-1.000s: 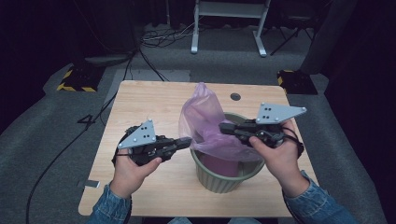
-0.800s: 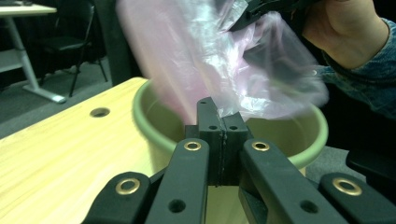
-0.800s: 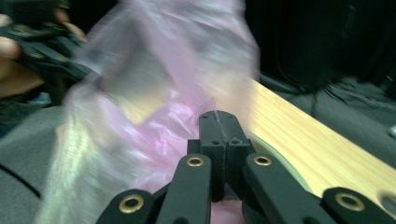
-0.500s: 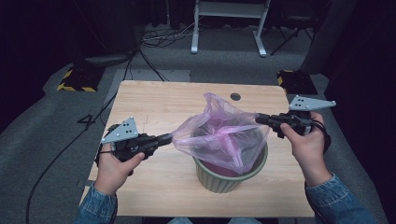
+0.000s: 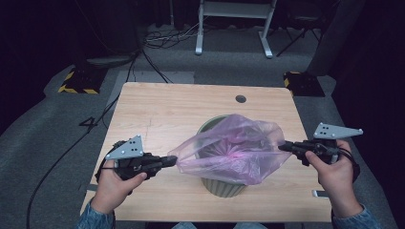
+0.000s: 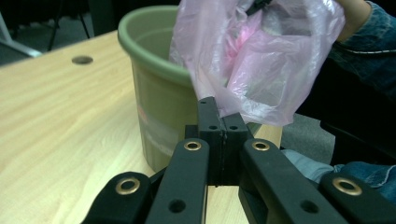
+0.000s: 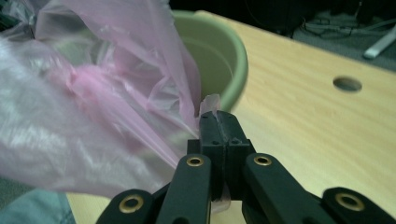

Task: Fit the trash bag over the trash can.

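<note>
Left gripper (image 5: 173, 160) and right gripper (image 5: 282, 147) held level, well apart, tips facing each other, both jaws pinched tight, forearms in from bottom edge.

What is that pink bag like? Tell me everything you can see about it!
The pink plastic bag is thin, see-through and crinkly, with a darker pink bunched knot of folds inside. It is stretched wide open over the green bin on the wooden table, its mouth pulled sideways. The left gripper pinches one edge and the right gripper pinches the opposite edge, both with jaws shut on the film. Part of the bag hangs down into the bin, and part drapes over the near rim.
</note>
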A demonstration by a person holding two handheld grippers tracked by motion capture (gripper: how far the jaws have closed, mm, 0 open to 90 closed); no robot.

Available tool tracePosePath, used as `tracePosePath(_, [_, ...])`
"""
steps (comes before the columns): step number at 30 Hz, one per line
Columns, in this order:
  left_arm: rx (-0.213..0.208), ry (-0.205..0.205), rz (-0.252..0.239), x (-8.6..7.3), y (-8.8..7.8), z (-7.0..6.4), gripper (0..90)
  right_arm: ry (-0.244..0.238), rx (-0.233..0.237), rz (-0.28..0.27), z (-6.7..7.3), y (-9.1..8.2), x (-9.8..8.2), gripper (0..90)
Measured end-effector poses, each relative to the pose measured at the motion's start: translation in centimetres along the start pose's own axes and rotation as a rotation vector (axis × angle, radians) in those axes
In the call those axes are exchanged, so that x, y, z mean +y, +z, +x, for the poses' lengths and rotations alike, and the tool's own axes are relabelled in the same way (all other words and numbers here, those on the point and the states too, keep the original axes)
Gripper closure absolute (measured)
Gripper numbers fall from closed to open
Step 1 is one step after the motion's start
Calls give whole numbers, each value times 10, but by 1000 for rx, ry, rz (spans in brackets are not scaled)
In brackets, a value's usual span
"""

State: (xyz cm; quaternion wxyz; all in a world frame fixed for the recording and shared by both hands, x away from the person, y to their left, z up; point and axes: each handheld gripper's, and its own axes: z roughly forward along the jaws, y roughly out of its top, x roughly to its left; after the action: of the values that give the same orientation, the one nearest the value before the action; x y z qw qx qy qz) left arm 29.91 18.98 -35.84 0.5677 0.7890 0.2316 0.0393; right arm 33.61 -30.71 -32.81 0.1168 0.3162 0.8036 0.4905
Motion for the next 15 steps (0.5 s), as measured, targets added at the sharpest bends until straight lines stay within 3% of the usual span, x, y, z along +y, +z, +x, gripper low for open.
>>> tracePosePath(4, [-20,-27,19,-11,10,5,900,34,6,29,-6,3,-19,900])
tracePosePath(7, [-96,-58,-20,-17,12,2,900,58,14,37,-8,2,-33,900])
tracePosePath(12, [-157,-12,-31,-18,10,-8,900,72,32,43,-9,-8,-43,900])
tracePosePath(15, [-184,21,-18,-20,10,-14,900,41,51,47,0,-16,-43,900])
